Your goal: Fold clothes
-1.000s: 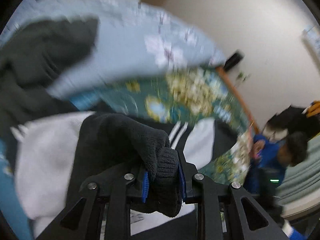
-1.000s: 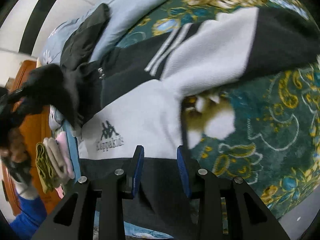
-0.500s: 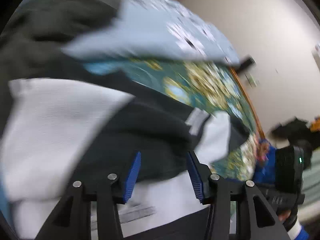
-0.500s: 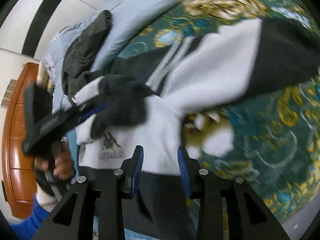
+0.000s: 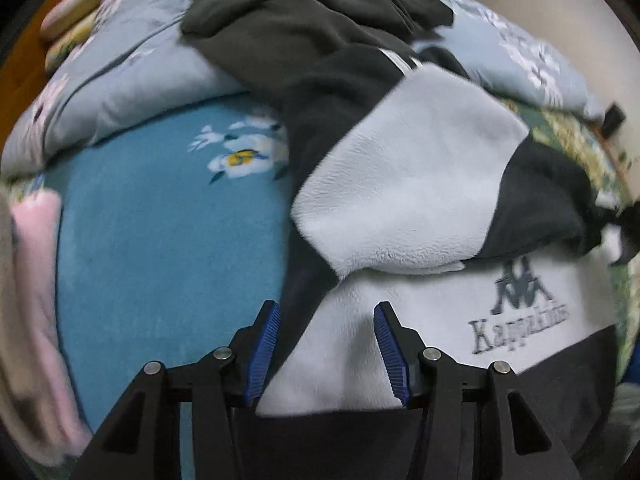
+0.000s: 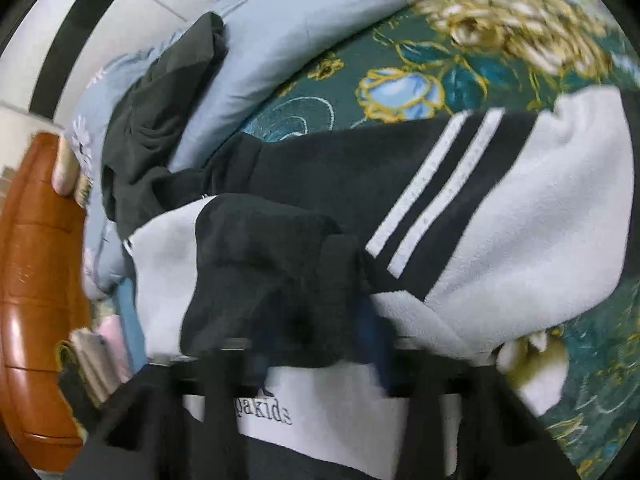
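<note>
A black and white fleece jacket with a Kappa Kids logo lies on the bed. One sleeve is folded across its chest, white part over the logo side, black cuff to the right. My left gripper is open and empty just above the jacket's white front near its left edge. In the right wrist view the same jacket shows, with the striped sleeve stretched right and the folded black cuff right before my right gripper. Its blue pads are blurred and sit apart; the cuff hides part of them.
A dark grey garment lies on the pale blue floral duvet behind the jacket. A blue flowered blanket is left of it, a green and gold blanket to the right. Folded pink and beige cloths lie at the left. A wooden headboard stands beyond.
My left gripper let go of the black cuff, laid the sleeve across the jacket's chest and pulled back open. My right gripper moved in closer to the folded cuff.
</note>
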The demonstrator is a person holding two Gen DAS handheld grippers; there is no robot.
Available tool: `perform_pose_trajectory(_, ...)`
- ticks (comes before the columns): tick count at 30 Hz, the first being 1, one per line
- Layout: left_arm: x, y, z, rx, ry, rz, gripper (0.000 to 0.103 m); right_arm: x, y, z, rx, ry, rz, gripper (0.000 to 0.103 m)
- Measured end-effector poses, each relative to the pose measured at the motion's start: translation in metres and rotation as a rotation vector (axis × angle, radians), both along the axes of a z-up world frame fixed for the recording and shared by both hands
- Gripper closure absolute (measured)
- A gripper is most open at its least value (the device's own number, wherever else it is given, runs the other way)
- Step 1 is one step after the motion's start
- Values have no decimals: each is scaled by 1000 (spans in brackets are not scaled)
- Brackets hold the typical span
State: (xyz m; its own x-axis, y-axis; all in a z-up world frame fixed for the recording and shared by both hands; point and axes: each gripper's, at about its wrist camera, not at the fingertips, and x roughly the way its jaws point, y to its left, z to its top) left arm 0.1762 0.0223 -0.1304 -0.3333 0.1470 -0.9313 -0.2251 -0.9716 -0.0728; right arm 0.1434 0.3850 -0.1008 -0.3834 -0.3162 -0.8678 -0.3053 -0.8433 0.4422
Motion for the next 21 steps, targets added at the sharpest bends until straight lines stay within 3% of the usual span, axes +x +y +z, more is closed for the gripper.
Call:
perform_pose_trajectory(3,-13,0,-7,-54,18,82,50,2,-8,42,47,122,61,96)
perform_pose_trajectory(6,-20,-23,-6,11,8,243,49,8,-15,84,89,249,121,97)
perform_pose_trajectory(8,-17,-38,-6,69,-5,314,49,21,-17,96,157,310,167,97)
perform_pose_trajectory(10,-14,-49,-11,112,-34,347,49,23,-14,66,212,212,192,97)
perform_pose_trajectory(14,-6,-56,-15,128,-58,340,49,26,-1,-7,219,3,165,97)
perform_pose_trajectory(17,-2,-57,-12,127,-66,321,49,28,8,-18,166,-5,112,96)
perform_pose_trajectory(21,7,-53,-3,112,-74,275,49,33,17,-7,136,24,122,93)
